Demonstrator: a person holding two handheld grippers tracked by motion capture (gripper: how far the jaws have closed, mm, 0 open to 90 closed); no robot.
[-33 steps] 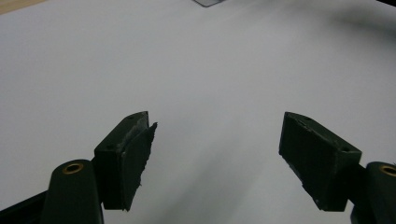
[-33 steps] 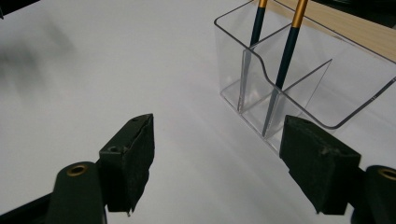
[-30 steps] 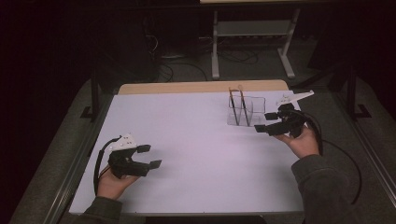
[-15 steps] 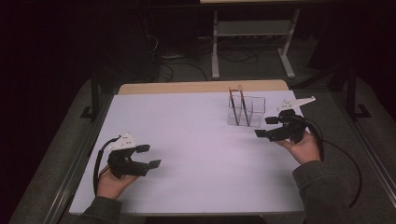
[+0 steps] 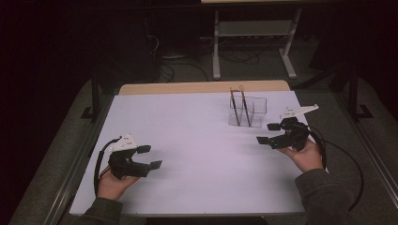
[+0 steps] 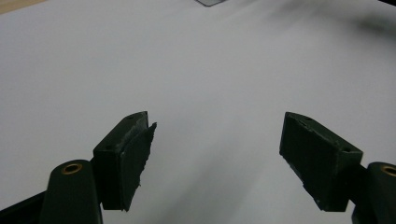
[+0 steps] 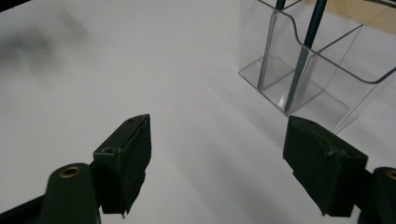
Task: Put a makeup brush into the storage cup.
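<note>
A clear plastic holder (image 5: 248, 112) stands at the back right of the white table (image 5: 197, 140), with two dark pencils (image 5: 238, 107) upright in it. In the right gripper view the holder (image 7: 317, 74) and a pencil (image 7: 301, 56) sit just ahead and to the right of the jaws. My right gripper (image 5: 268, 133) is open, a short way to the right of the holder and in front of it, with nothing between its jaws (image 7: 215, 163). My left gripper (image 5: 150, 157) rests open near the front left, over bare table (image 6: 215, 158).
A wooden strip (image 5: 202, 87) runs along the table's far edge. Beyond it a metal stand (image 5: 253, 42) and cables lie on the dark floor. A black cable (image 5: 349, 164) trails from the right gripper off the table's right side.
My right gripper has drawn back toward the front, away from the holder, and stays open. The left gripper has not moved.
</note>
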